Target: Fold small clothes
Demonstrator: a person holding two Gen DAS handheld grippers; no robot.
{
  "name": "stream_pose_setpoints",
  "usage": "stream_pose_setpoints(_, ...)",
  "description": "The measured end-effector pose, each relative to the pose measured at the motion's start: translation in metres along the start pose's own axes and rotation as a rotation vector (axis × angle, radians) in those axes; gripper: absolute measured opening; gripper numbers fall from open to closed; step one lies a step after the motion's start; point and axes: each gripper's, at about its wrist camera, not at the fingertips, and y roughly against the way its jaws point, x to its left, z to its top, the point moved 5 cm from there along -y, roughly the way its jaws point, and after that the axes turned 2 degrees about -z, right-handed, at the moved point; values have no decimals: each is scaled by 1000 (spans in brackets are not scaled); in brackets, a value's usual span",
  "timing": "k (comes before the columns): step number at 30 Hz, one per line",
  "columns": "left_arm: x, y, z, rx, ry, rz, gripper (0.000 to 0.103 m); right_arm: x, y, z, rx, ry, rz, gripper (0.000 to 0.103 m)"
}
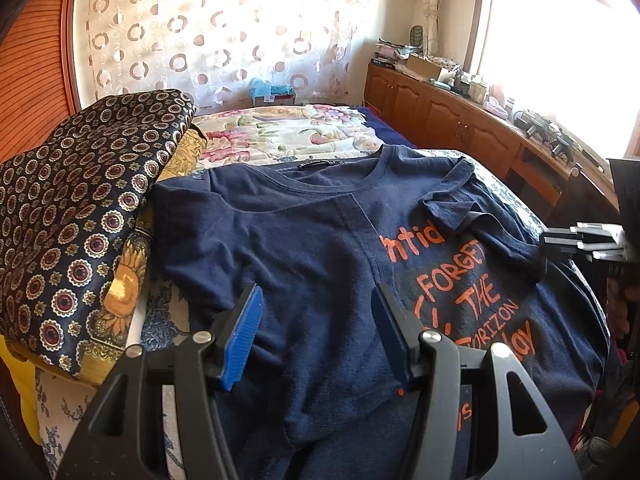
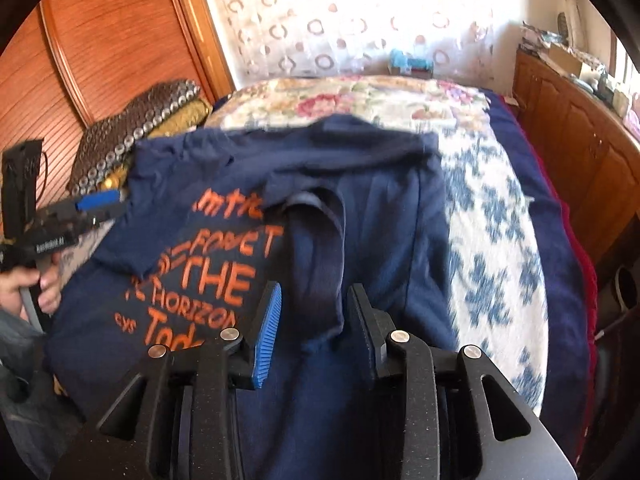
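A navy T-shirt (image 1: pixel 304 240) with orange lettering lies spread across the bed (image 2: pixel 492 216), collar toward the patterned curtain (image 1: pixel 208 28), one sleeve (image 2: pixel 316 248) already turned in over the print and the shirt's far-side panel folded over the middle. The left gripper (image 1: pixel 318 332) hovers above the plain half of the shirt, jaws spread, nothing between its blue pads (image 1: pixel 242 340). The right gripper (image 2: pixel 314 328) hangs over the folded sleeve with its jaws partly apart; the sleeve's lower end lies in line with the gap, but the pads do not appear to press on it, so the cloth looks free. The person's hand (image 2: pixel 28 284) grips the left tool's handle beside the shirt's printed side. A stack of patterned folded fabric (image 1: pixel 76 216) sits just beside the shirt's shoulder, on the side away from the wooden cabinets (image 1: pixel 452 116). The likely trouble from here: the turned-in sleeve is bunched rather than flat, so a next fold laid over it would trap a ridge and leave a lopsided bundle. A pinch taken too deep could also catch the bedspread beneath, dragging the shirt askew. The neighbouring stack crowds that shoulder and may snag a sweeping fold.
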Motion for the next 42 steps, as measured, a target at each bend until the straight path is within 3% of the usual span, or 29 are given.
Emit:
stream_pose_setpoints(7,5,5,0,-6,9,11,56,5,-30,43,-16,35,35,34)
stream_pose_setpoints(17,28,13,-9,3,46,39,56,17,-98,66,106,76,57,34)
stream_pose_setpoints(19,32,13,-10,7,54,42,56,27,-102,63,131,91,88,24)
stream_pose_setpoints(20,34,13,-11,8,58,42,56,33,-102,62,135,106,102,8)
stream_pose_setpoints(25,35,14,-9,4,63,38,56,64,-99,68,131,134,140,7)
stream_pose_setpoints(27,33,13,-8,4,60,37,56,72,-95,71,125,109,170,12)
stream_pose_setpoints(28,32,13,-7,3,58,35,56,77,-93,73,119,111,159,19)
stream_pose_setpoints(29,31,13,-7,2,57,31,56,80,-91,75,118,117,155,44)
stream_pose_setpoints(30,31,13,-7,2,56,29,56,84,-89,75,118,116,164,61)
stream_pose_setpoints(35,31,12,-3,0,52,34,56,85,-72,75,96,137,176,61)
stream_pose_setpoints(42,42,13,13,-24,45,77,56,49,-45,78,-6,89,142,61)
